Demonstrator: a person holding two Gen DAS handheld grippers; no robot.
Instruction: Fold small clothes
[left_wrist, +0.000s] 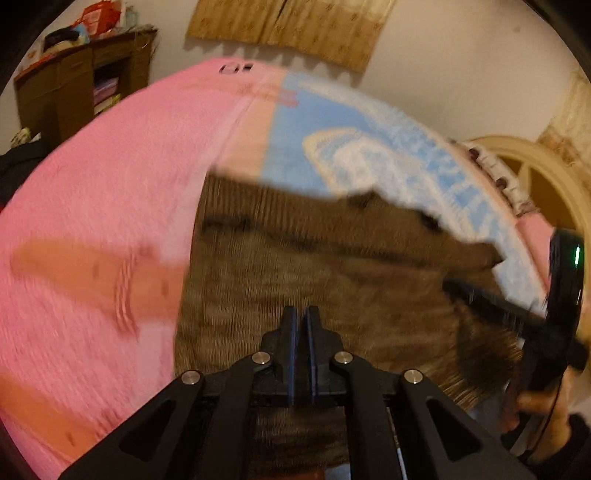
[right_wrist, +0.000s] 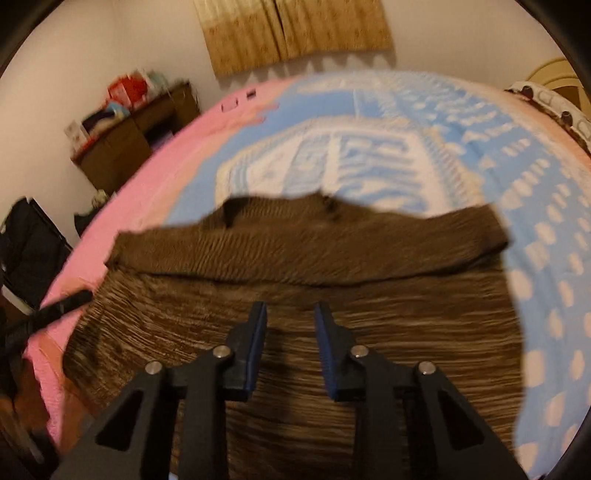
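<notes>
My left tongs (left_wrist: 301, 314) are clenched with nothing visibly between them; my right tongs (right_wrist: 290, 308) stand parted and empty. Both hover over the brown ribbed garment (right_wrist: 295, 350), spread on the bed (left_wrist: 92, 184) with its far part folded over. Both views are blurred, so I could easily grab two layers and drag that fold askew. There is bare bedding all round the garment, and the right tongs sit close on the left view's right edge.
</notes>
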